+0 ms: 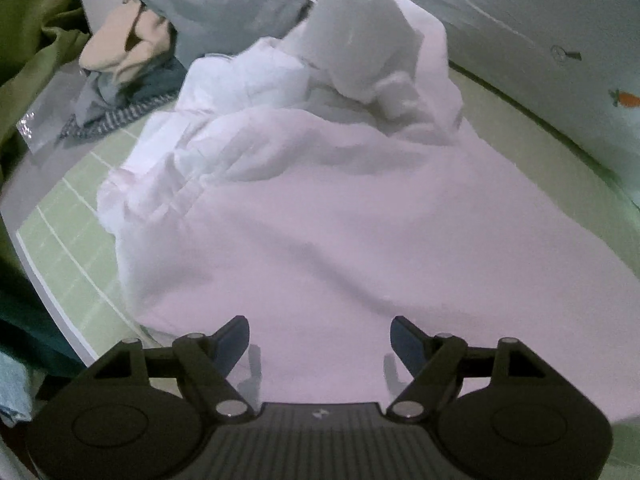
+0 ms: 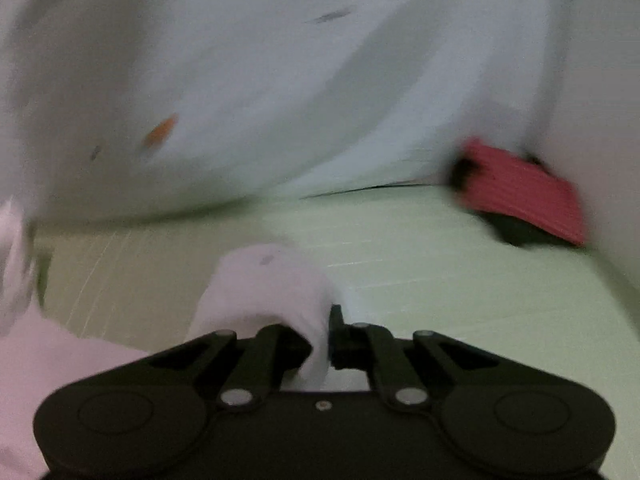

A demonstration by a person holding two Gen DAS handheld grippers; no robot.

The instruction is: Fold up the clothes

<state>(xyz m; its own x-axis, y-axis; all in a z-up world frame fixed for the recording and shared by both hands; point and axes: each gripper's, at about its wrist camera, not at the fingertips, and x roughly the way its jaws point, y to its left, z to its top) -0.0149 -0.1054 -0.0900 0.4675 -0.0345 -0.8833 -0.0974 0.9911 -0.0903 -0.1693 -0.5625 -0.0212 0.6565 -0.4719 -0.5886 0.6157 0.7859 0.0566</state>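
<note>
A pale pink garment [image 1: 320, 220] lies spread on the green cutting mat [image 1: 68, 240], with its far part lifted and bunched up. My left gripper [image 1: 320, 340] is open just above the garment's near part, jaws wide apart and empty. In the right wrist view my right gripper [image 2: 326, 332] is shut on a fold of the pink garment [image 2: 272, 288], which bulges over the left finger. The view is blurred.
A pile of grey, beige and striped clothes [image 1: 160, 40] sits at the far left of the mat. Olive cloth [image 1: 36, 40] hangs at the left. A pale patterned sheet [image 2: 280, 80] rises behind the mat [image 2: 440, 280]. A red and black object [image 2: 520, 196] lies at the right.
</note>
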